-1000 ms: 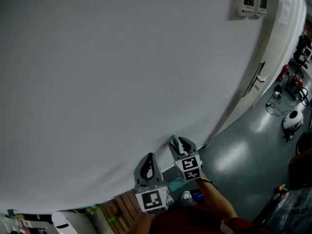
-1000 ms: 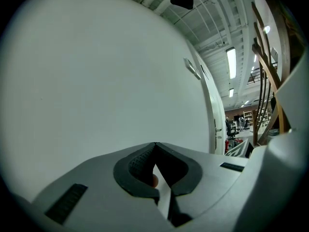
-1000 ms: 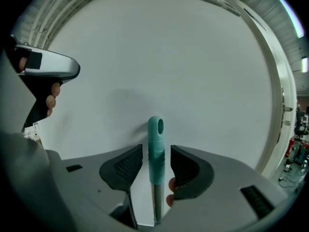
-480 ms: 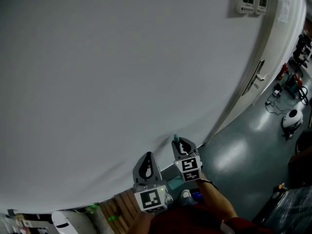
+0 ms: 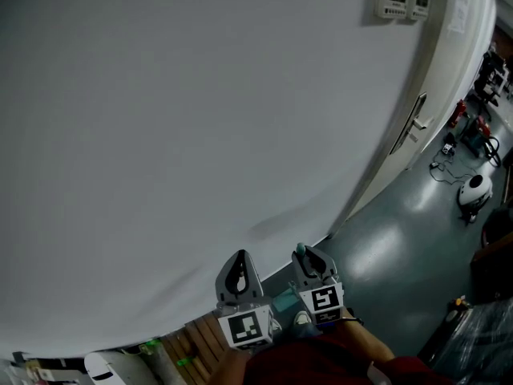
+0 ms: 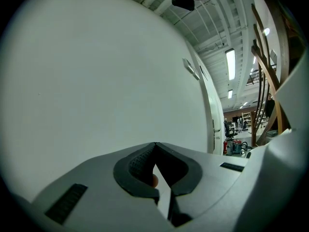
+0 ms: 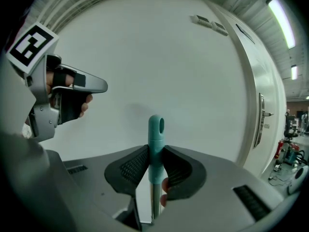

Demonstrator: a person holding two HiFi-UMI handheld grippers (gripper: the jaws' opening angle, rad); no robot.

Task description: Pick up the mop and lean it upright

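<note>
Teal-capped metal mop handle (image 7: 155, 134) stands upright in the right gripper (image 7: 155, 164), whose black jaws have just closed onto it. The left gripper (image 6: 155, 148) beside it is pressed together, empty. Leaning seems underway: next, ease the cap against the white wall (image 7: 183, 57) ahead.

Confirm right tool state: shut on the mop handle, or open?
Shut on the mop handle: the right tool has just closed, its pads pressing the teal end from both sides.
</note>
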